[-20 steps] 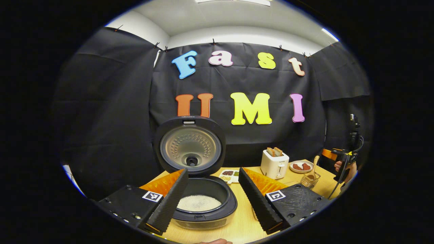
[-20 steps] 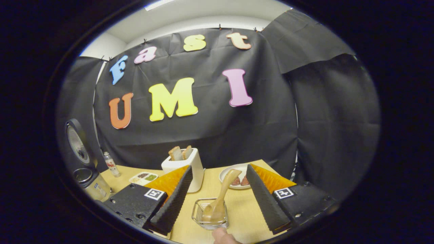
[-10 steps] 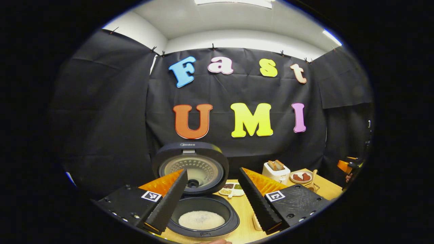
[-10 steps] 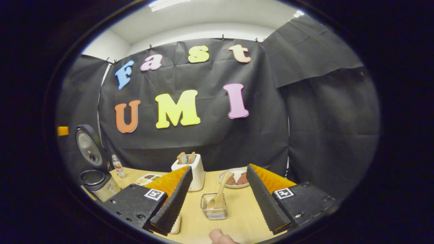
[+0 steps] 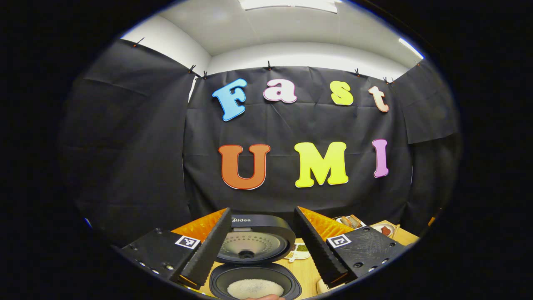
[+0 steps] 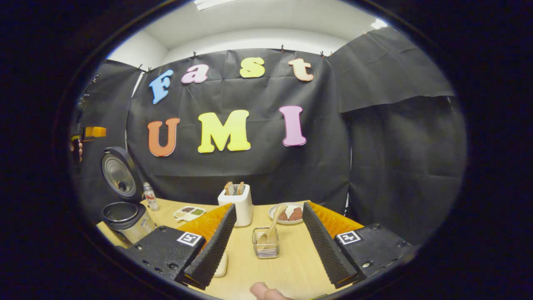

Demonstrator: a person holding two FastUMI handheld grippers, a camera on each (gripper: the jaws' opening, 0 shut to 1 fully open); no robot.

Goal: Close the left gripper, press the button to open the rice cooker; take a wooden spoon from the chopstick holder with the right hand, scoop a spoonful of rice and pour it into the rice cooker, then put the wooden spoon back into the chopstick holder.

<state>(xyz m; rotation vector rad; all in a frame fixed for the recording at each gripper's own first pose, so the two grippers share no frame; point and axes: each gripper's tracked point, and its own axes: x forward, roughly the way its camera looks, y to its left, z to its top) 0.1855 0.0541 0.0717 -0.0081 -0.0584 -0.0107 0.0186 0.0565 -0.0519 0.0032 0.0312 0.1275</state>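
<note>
- Wooden table (image 6: 287, 266) stood in front of black cloth walls under a white ceiling; both grippers were above the near edge of the table.
- Left gripper view: left gripper (image 5: 261, 246) had drawn back and up over the last second, so the rice cooker (image 5: 255, 283) sat lower in the view than before. Jaws spread wide, holding nothing.
- Cooker lid (image 5: 255, 241) stood upright and open; white rice (image 5: 255, 288) lay in the inner pot. Judged: button press done, and rice already in the pot.
- To the right of the cooker, a small sectioned dish (image 5: 300, 249), then the toaster (image 5: 352, 221) and a plate (image 5: 385, 230) at the far right edge, partly hidden by the finger.
- Right gripper view: the cooker (image 6: 125, 216) stood at the far left with its lid up; a small bottle (image 6: 150, 196) and the sectioned dish (image 6: 189, 212) came next.
- Right gripper (image 6: 270, 246) had also pulled away; the chopstick holder (image 6: 265, 248) looked smaller and farther off than a second earlier. Jaws spread, empty, well apart from the holder.
- Wooden spoon (image 6: 271, 227) leaned in the holder, bowl end down, handle tilted up to the right toward the plate (image 6: 291, 213).
- Judged: spoon was back in place and both hands were retreating, so the task looked finished or nearly so.
</note>
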